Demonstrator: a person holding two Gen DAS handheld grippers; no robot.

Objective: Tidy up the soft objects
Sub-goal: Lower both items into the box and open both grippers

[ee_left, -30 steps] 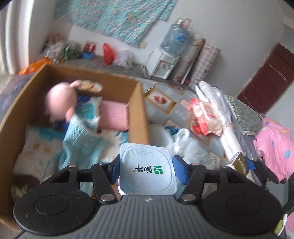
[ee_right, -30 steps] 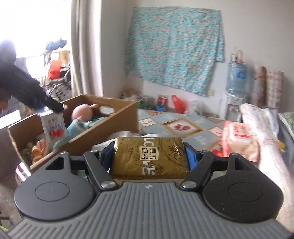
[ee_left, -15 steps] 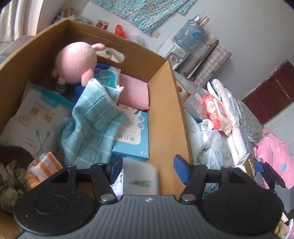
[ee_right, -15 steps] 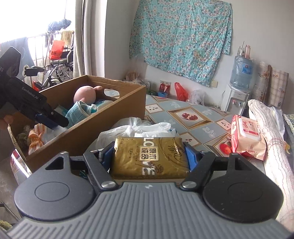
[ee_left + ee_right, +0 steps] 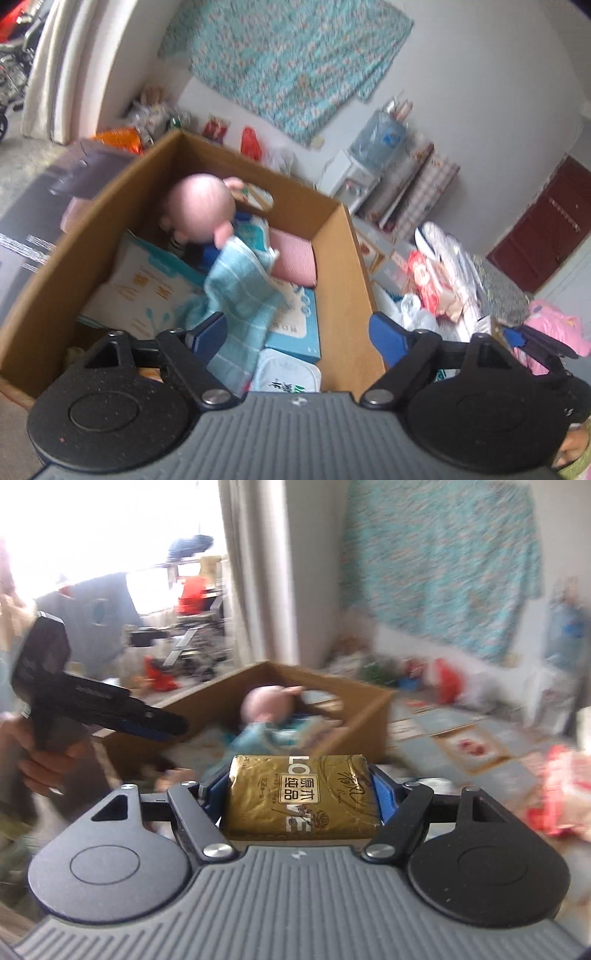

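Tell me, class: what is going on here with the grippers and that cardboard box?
A person is sorting soft goods into a cardboard box with two handheld grippers. The left gripper hovers over the box, its jaws opening with nothing pressed between them; a white packet lies in the box just below it, beside a blue towel and a pink plush toy. The right gripper is clamped on a gold tissue pack, not yet in the box.

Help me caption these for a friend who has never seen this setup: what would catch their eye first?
Probably the gold tissue pack, clamped in the right claw in the foreground. Beyond it sits the open cardboard box crammed with soft goods, a pink plush toy at its far end above a teal towel. The left claw, jaws opening and empty, hangs over a white pack in the box.
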